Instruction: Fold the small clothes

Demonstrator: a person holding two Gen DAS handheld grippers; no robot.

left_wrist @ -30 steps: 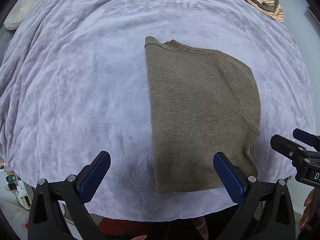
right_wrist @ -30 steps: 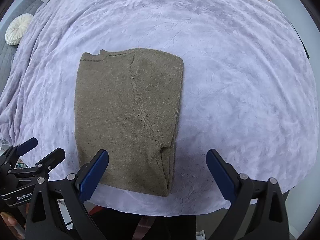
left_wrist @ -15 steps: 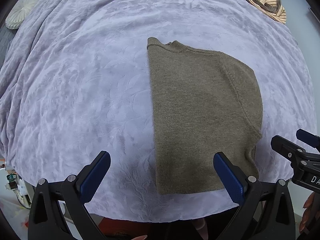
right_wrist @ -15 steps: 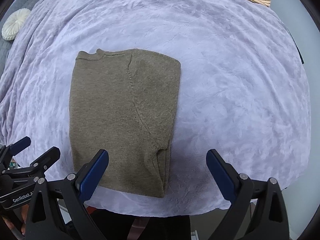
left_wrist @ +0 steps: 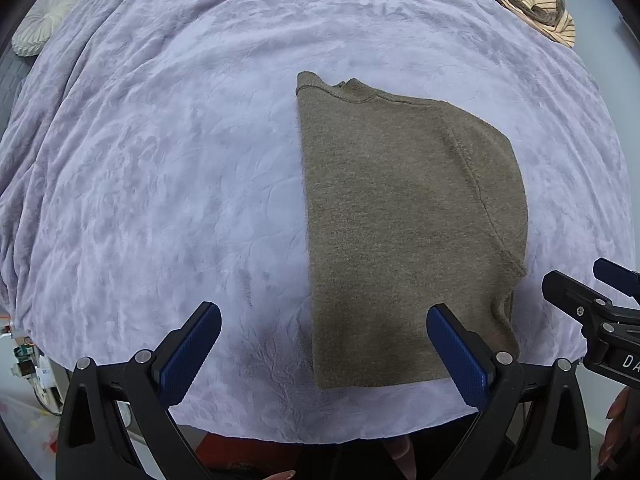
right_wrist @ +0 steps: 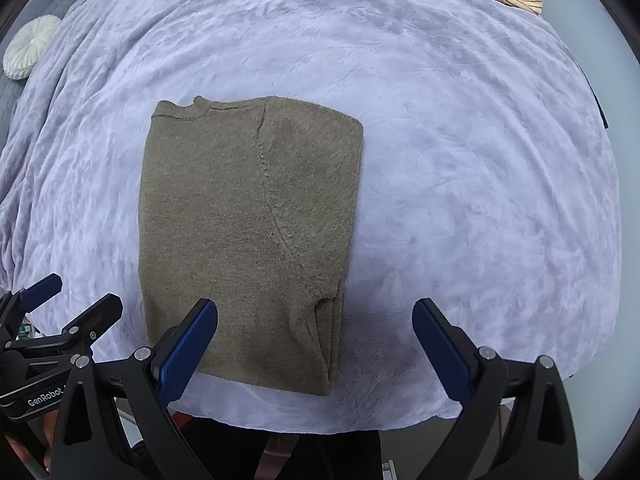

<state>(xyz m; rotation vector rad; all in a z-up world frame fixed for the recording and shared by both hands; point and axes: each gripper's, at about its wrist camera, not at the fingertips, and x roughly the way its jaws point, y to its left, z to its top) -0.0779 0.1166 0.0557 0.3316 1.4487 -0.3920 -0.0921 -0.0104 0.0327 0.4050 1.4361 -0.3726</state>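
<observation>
Blue-padded fingers of the left tool (left_wrist: 323,344) stand spread wide at the bottom of the left wrist view, gripping nothing; the right tool (right_wrist: 315,338) is likewise splayed and empty low in its own frame. Compared with a second ago, both tools have crept a little nearer to the near hem, and the garment has barely shifted in either view. Just beyond them, an olive-brown knit sweater (left_wrist: 404,216) lies flat on the lavender bedspread (left_wrist: 160,160), already folded lengthwise into a narrow panel, sleeve tucked under along its right edge, collar at the far end. That suggests the side folds are done and a crosswise fold, hem toward collar, is likely next. Farther off, a striped garment (left_wrist: 532,4) sits bunched at the upper right and a round cream cushion (right_wrist: 26,52) at the upper left.
</observation>
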